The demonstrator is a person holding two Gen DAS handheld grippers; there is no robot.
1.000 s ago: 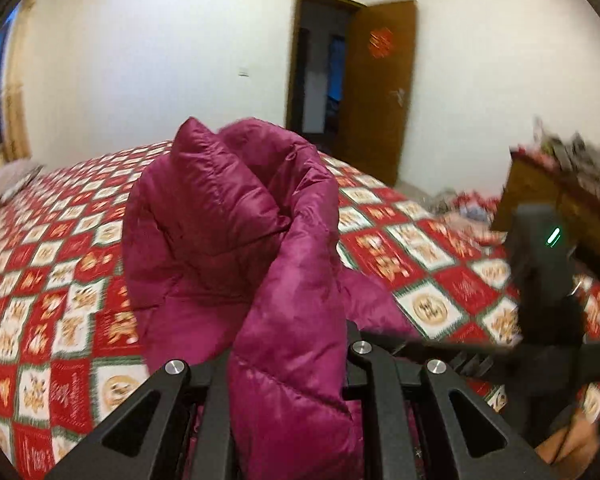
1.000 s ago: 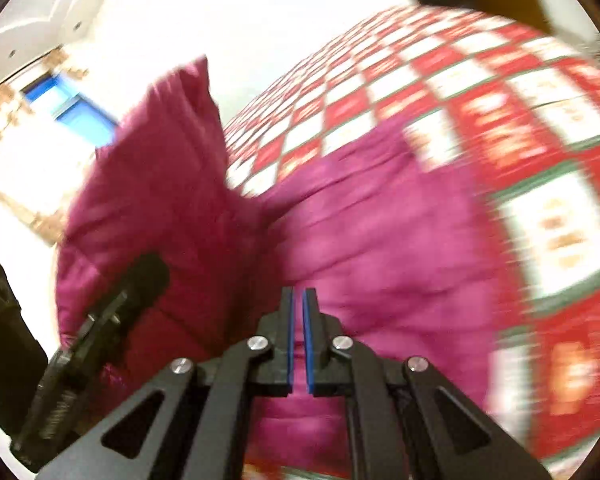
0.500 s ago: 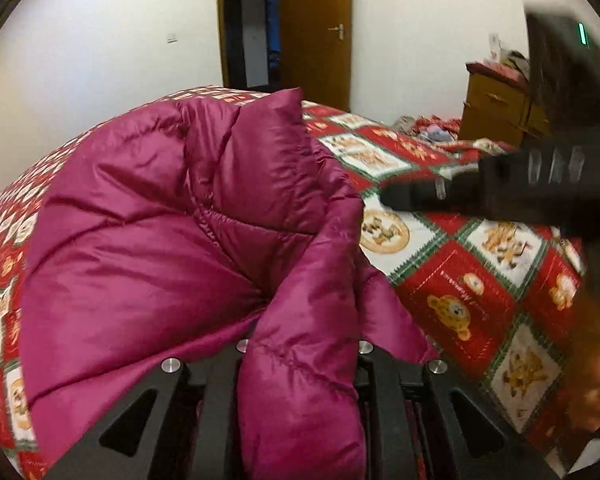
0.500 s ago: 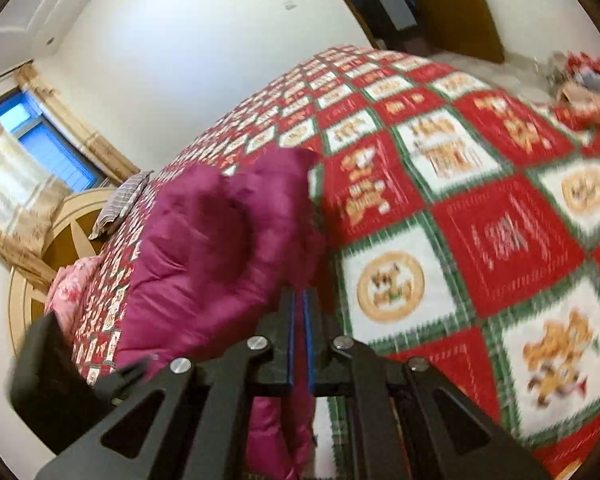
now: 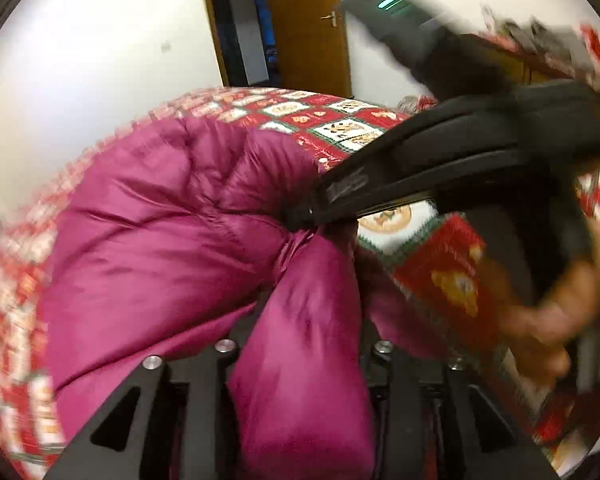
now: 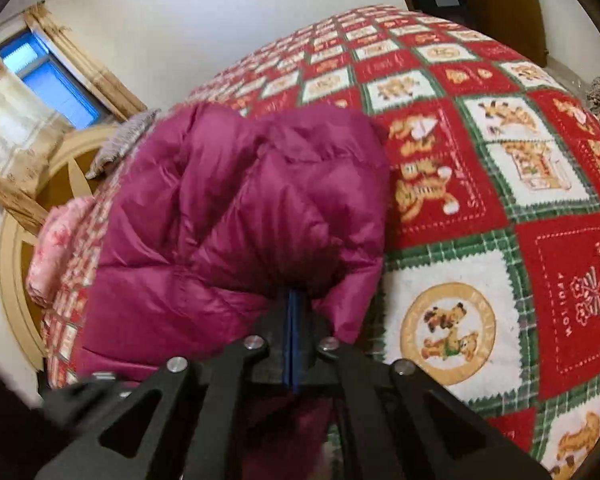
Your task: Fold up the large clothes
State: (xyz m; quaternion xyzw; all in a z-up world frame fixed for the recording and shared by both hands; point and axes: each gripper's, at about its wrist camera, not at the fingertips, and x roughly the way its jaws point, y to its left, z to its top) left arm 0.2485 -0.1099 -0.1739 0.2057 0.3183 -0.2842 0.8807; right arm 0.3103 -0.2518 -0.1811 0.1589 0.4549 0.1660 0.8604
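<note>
Lowered onto the bed, your magenta puffer jacket lies bunched: left tool jaws just widened around its fold, right tool pinched shut on fabric to steady it.

My room was evenly, warmly lit, daylight blue at the window, heavy motion blur smeared my left view's edges, right view sharper, fisheye bending, dark corners vignetted.
</note>
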